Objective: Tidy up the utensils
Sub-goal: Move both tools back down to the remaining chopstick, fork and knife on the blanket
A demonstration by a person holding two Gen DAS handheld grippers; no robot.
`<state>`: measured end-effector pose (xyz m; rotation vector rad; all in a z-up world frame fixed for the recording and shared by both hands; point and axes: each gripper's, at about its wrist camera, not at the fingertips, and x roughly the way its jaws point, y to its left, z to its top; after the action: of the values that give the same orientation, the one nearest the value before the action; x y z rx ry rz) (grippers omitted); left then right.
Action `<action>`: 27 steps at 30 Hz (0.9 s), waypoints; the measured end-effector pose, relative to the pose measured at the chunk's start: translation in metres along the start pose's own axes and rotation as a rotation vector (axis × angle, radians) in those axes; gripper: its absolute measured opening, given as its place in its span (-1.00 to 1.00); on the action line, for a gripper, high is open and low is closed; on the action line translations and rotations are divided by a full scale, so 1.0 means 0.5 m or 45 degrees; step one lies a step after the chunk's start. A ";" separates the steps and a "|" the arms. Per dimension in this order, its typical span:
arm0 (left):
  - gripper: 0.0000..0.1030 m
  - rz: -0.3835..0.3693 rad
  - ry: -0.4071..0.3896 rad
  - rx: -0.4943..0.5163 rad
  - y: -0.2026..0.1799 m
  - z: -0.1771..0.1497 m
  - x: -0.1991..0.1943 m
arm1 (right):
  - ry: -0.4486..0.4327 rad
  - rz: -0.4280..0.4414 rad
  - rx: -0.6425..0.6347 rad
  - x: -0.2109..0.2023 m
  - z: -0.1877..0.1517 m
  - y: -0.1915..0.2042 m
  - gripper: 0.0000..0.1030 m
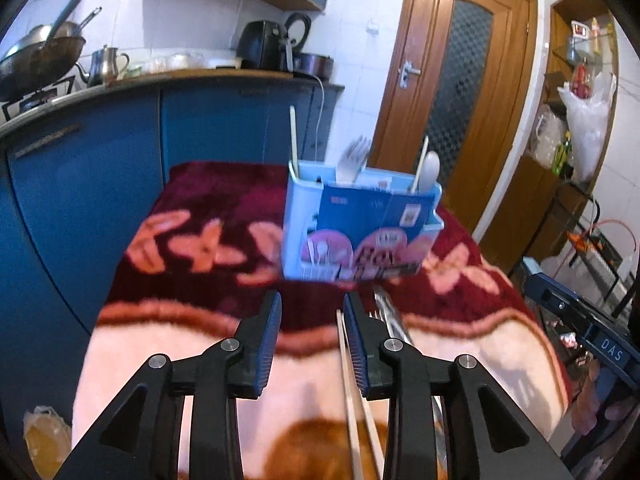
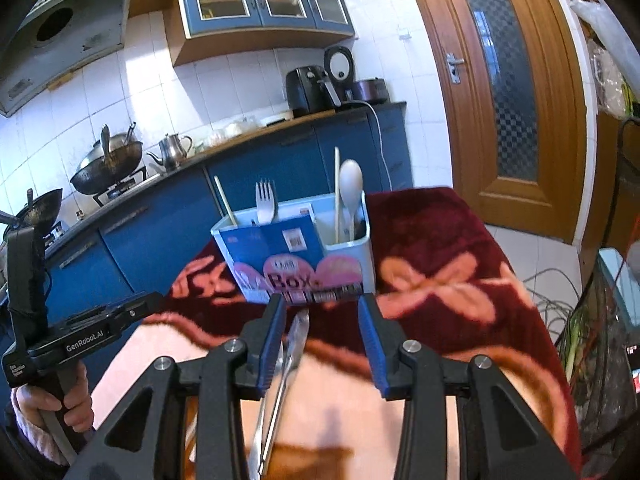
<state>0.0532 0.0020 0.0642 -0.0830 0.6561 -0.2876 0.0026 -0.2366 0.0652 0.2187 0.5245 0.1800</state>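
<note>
Black claw arms with blue ribbed pads fill the bottom of both wrist views. From the left wrist, the left claw (image 1: 312, 300) stands open, nothing pressed between its pads. A pair of wooden chopsticks (image 1: 352, 392) lies on the blanket-covered table (image 1: 132, 360), running from 6 o'clock up along the inner face of the right-hand pad; whether they touch it is unclear. A metal utensil (image 1: 390, 316), blurred, lies just past that pad at 3 o'clock.

From the right wrist, the right claw (image 2: 322, 304) is also open, its pads apart. A metal utensil (image 2: 294, 344) lies on the table (image 2: 460, 280) just inside the left-hand pad.

Ahead at 12 o'clock in both views stands a light blue utensil holder (image 2: 296, 264) with a printed label. Upright in it: a pale fork (image 2: 266, 202), a white spoon (image 2: 351, 188) and single chopsticks (image 2: 225, 200).

At 9 o'clock the person's hand (image 2: 56, 404) grips the other handle.
</note>
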 end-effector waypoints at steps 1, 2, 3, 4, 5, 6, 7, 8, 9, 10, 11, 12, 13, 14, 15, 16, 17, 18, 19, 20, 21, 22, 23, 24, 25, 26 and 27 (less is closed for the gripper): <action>-0.35 0.000 0.021 0.006 -0.002 -0.009 0.004 | 0.008 -0.003 0.004 0.001 -0.005 -0.002 -0.21; -0.34 0.000 0.036 0.008 -0.004 -0.014 0.008 | 0.015 -0.005 0.010 0.000 -0.012 -0.004 -0.21; -0.33 -0.001 0.061 0.009 -0.006 -0.022 0.015 | 0.026 -0.007 0.016 0.000 -0.019 -0.007 -0.20; -0.33 -0.001 0.084 0.010 -0.007 -0.027 0.022 | 0.033 -0.008 0.021 0.000 -0.023 -0.009 -0.20; -0.33 0.000 0.106 0.013 -0.010 -0.033 0.028 | 0.042 -0.010 0.026 0.002 -0.027 -0.011 -0.19; -0.33 0.000 0.131 0.019 -0.012 -0.039 0.035 | 0.051 -0.010 0.032 0.002 -0.033 -0.014 -0.17; -0.33 0.001 0.163 0.028 -0.015 -0.047 0.046 | 0.063 -0.009 0.040 0.004 -0.040 -0.017 -0.16; -0.33 0.003 0.181 0.032 -0.018 -0.052 0.052 | 0.071 -0.010 0.045 0.006 -0.044 -0.020 -0.15; -0.33 0.005 0.197 0.035 -0.021 -0.056 0.058 | 0.079 -0.011 0.052 0.007 -0.049 -0.023 -0.15; -0.33 0.009 0.219 0.042 -0.024 -0.061 0.067 | 0.085 -0.011 0.057 0.008 -0.053 -0.026 -0.15; -0.33 0.013 0.235 0.047 -0.026 -0.064 0.072 | 0.091 -0.012 0.062 0.010 -0.056 -0.029 -0.15; -0.33 0.015 0.244 0.051 -0.028 -0.066 0.077 | 0.096 -0.013 0.070 0.011 -0.059 -0.031 -0.15; -0.33 0.018 0.261 0.058 -0.030 -0.068 0.083 | 0.102 -0.012 0.079 0.013 -0.063 -0.035 -0.15; -0.33 0.021 0.270 0.061 -0.031 -0.069 0.086 | 0.108 -0.011 0.087 0.014 -0.066 -0.040 -0.15; -0.33 0.025 0.280 0.064 -0.033 -0.071 0.090 | 0.114 -0.011 0.096 0.016 -0.070 -0.044 -0.15; -0.33 0.029 0.290 0.068 -0.034 -0.072 0.095 | 0.118 -0.012 0.103 0.017 -0.071 -0.047 -0.15; -0.33 0.031 0.302 0.069 -0.035 -0.074 0.100 | 0.122 -0.013 0.109 0.019 -0.074 -0.050 -0.15; -0.33 0.031 0.311 0.070 -0.036 -0.075 0.102 | 0.126 -0.013 0.116 0.020 -0.077 -0.053 -0.15; -0.33 0.027 0.323 0.071 -0.037 -0.076 0.106 | 0.129 -0.013 0.122 0.021 -0.080 -0.057 -0.15; -0.33 0.025 0.331 0.071 -0.038 -0.078 0.109 | 0.133 -0.013 0.128 0.023 -0.082 -0.060 -0.15; -0.33 0.024 0.342 0.072 -0.039 -0.079 0.113 | 0.137 -0.014 0.133 0.025 -0.084 -0.063 -0.15; -0.33 0.022 0.349 0.073 -0.040 -0.080 0.116 | 0.140 -0.015 0.138 0.027 -0.086 -0.066 -0.15; -0.33 0.024 0.356 0.074 -0.040 -0.081 0.118 | 0.143 -0.016 0.144 0.028 -0.088 -0.069 -0.15; -0.33 0.030 0.361 0.076 -0.041 -0.082 0.121 | 0.145 -0.017 0.149 0.029 -0.089 -0.072 -0.15; -0.33 0.040 0.369 0.080 -0.042 -0.082 0.125 | 0.147 -0.019 0.153 0.030 -0.090 -0.074 -0.15; -0.33 0.045 0.374 0.081 -0.042 -0.083 0.128 | 0.149 -0.019 0.157 0.031 -0.090 -0.077 -0.15; -0.32 0.042 0.377 0.079 -0.042 -0.083 0.130 | 0.151 -0.020 0.162 0.032 -0.092 -0.080 -0.15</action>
<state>0.0721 -0.0363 -0.0033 0.0310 0.9410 -0.2907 -0.0029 -0.2640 0.0090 0.3292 0.6563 0.1453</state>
